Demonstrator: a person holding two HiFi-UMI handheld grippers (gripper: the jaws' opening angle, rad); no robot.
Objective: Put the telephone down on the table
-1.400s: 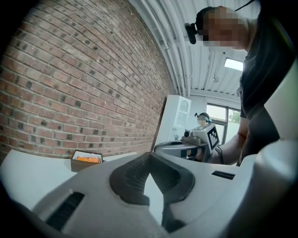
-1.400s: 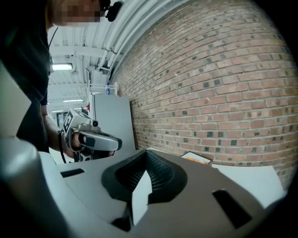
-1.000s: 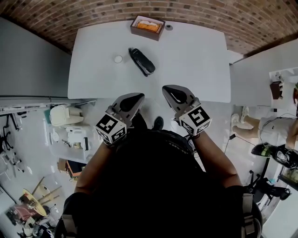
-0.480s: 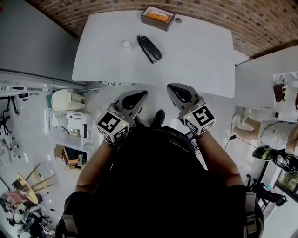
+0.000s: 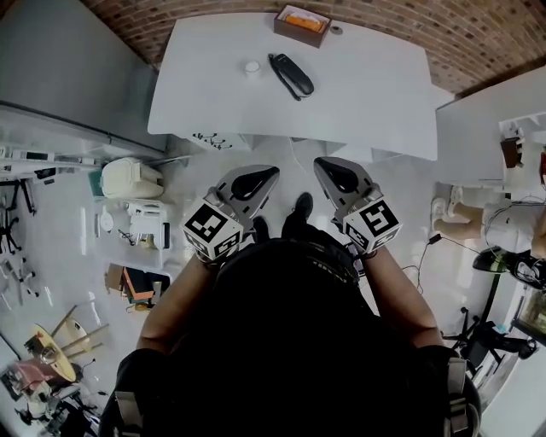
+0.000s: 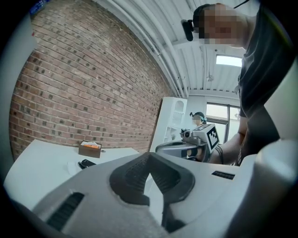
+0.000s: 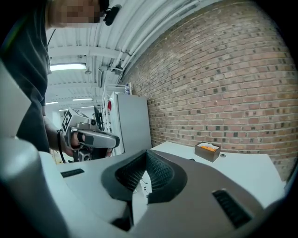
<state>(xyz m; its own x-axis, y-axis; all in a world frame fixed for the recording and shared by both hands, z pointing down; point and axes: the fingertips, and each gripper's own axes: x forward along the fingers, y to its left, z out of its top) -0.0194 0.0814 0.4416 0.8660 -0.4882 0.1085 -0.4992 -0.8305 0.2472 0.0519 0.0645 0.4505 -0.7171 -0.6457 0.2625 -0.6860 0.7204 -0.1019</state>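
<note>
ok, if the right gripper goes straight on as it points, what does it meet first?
Probably the near edge of the table, before the telephone. The way there looks free; whether the right gripper would pass over that edge is unclear.

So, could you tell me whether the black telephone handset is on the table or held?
Down, not held: the black telephone handset lies flat on the white rectangular table, nothing touching it.

The telephone lies on the table, right of a disc (box behind).
</note>
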